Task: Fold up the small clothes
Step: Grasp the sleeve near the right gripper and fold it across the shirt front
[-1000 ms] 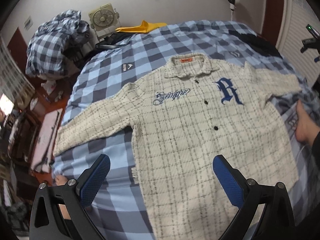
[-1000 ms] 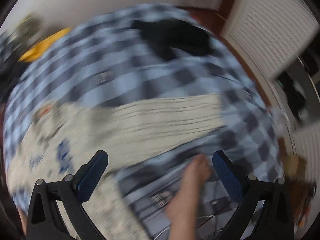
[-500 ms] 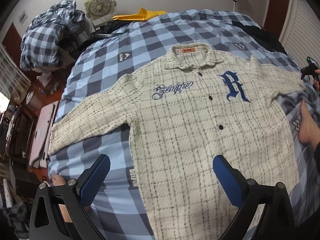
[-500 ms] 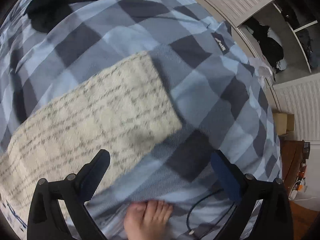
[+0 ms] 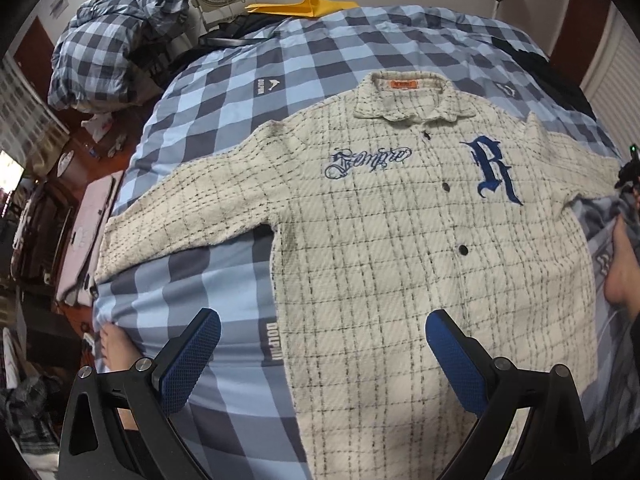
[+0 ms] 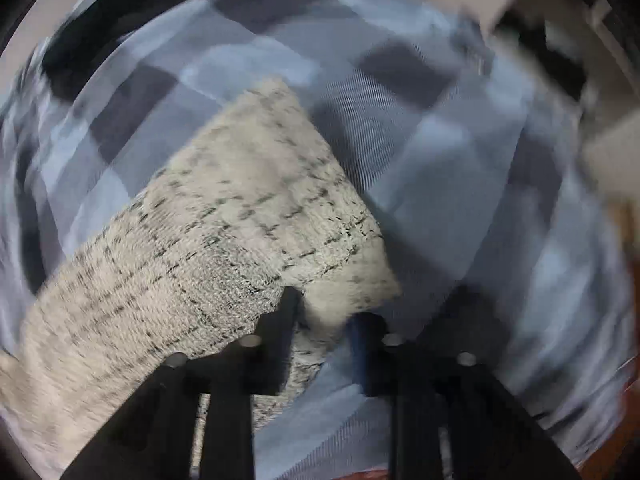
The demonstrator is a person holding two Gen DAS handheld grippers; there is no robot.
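In the left wrist view, the left gripper (image 5: 323, 354) hangs with its blue-padded fingers (image 5: 190, 360) spread wide and nothing between them, pointing down at a cream plaid shirt (image 5: 400, 264) laid flat, front up, on a bed with a blue checked duvet (image 5: 224, 120). The shirt's lower body lies just beyond and between the fingers, its side edge running down past the gap so that the one finger hovers over bare duvet and the other over cream cloth. Farther ahead of the fingers are the collar with its orange label (image 5: 401, 84), a blue embroidered letter R (image 5: 494, 170) and blue script lettering (image 5: 368, 162). One sleeve stretches out beyond the finger over the duvet; the opposite sleeve reaches to the far edge of the frame, where a dark tip of the other gripper shows. A bare foot (image 5: 622, 276) rests on the bed beside the shirt. In the right wrist view, which is blurred, the right gripper (image 6: 326, 320) has its fingers drawn near together and closing on the end of the shirt's sleeve cuff (image 6: 344, 288); a fold of cream cloth bunches between them. The rest of that sleeve runs away to one side of the fingers over the checked duvet.
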